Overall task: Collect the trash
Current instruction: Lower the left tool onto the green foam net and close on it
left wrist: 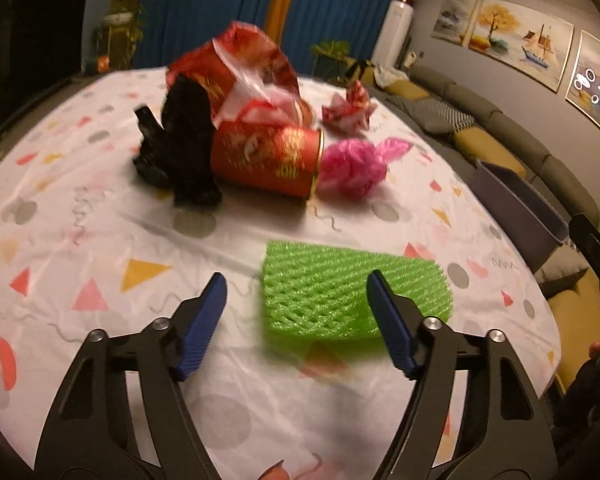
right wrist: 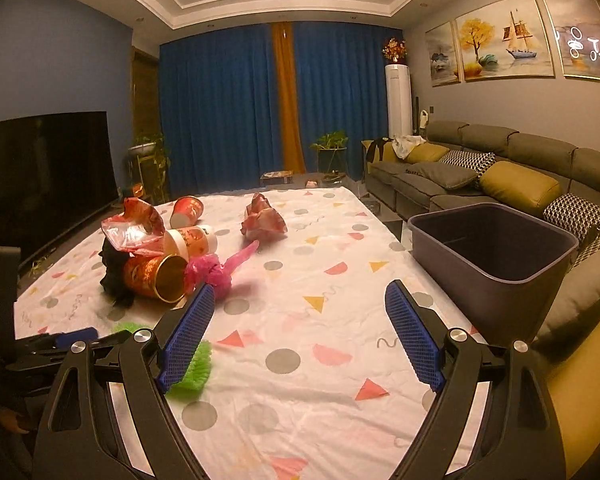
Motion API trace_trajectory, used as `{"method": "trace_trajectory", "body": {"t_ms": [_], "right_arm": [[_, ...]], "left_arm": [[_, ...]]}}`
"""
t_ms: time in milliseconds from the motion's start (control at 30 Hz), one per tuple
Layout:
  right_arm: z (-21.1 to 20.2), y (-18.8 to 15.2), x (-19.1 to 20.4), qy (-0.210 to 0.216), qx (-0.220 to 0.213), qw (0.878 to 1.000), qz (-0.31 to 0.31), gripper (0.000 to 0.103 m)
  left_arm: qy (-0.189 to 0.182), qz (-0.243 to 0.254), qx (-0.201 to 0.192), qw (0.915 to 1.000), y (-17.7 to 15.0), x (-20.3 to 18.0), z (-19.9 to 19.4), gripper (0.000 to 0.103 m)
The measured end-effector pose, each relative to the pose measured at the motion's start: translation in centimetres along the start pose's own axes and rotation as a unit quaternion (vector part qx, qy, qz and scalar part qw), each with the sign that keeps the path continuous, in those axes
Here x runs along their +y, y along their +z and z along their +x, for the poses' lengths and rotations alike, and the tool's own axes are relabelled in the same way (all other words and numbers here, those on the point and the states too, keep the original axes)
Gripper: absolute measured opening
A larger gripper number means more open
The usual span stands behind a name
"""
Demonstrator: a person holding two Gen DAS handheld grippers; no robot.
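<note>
A green foam net lies on the patterned tablecloth, just ahead of my open left gripper and partly behind its right finger. Beyond it lie a red can on its side, a pink mesh ball, a black crumpled bag, a red plastic bag and a crumpled red wrapper. My right gripper is open and empty over the cloth. Its view shows the green net, the can, the pink mesh and the dark bin at the right.
Paper cups lie at the far side of the pile. The bin also shows in the left wrist view off the table's right edge. A sofa runs along the right wall, a TV on the left.
</note>
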State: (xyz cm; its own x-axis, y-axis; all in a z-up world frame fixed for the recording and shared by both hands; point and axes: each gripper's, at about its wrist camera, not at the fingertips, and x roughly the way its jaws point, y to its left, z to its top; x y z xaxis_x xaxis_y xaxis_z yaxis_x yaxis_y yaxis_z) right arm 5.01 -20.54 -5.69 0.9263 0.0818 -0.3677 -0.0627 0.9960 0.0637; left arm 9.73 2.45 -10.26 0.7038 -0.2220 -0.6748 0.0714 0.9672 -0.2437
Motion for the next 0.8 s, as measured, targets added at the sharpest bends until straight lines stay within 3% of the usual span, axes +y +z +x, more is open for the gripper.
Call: {"method": "trace_trajectory", "body": {"t_ms": [167, 233, 433, 500, 800], "right_arm": [[0.4, -0.1, 0.1, 0.003, 0.005, 1.0, 0.0, 0.085], [0.6, -0.2, 0.1, 0.004, 0.006, 1.0, 0.002, 0.085], [0.7, -0.2, 0.2, 0.006, 0.011, 1.0, 0.002, 0.085], [0.7, -0.3, 0.2, 0.007, 0.012, 1.0, 0.001, 0.085], [0.9, -0.6, 1.1, 0.013, 0.021, 1.0, -0.008, 0.085]], "left_arm": [[-0.002, -0.007, 0.025, 0.9997, -0.1, 0.1, 1.1, 0.05], [0.001, -0.005, 0.027, 0.9996, -0.1, 0.0, 1.3, 0.034], [0.005, -0.006, 0.025, 0.9997, -0.1, 0.0, 1.4, 0.009], [0.006, -0.007, 0.022, 0.9997, -0.1, 0.1, 1.3, 0.004], [0.006, -0.025, -0.011, 0.9996, 0.3, 0.8, -0.3, 0.002]]}}
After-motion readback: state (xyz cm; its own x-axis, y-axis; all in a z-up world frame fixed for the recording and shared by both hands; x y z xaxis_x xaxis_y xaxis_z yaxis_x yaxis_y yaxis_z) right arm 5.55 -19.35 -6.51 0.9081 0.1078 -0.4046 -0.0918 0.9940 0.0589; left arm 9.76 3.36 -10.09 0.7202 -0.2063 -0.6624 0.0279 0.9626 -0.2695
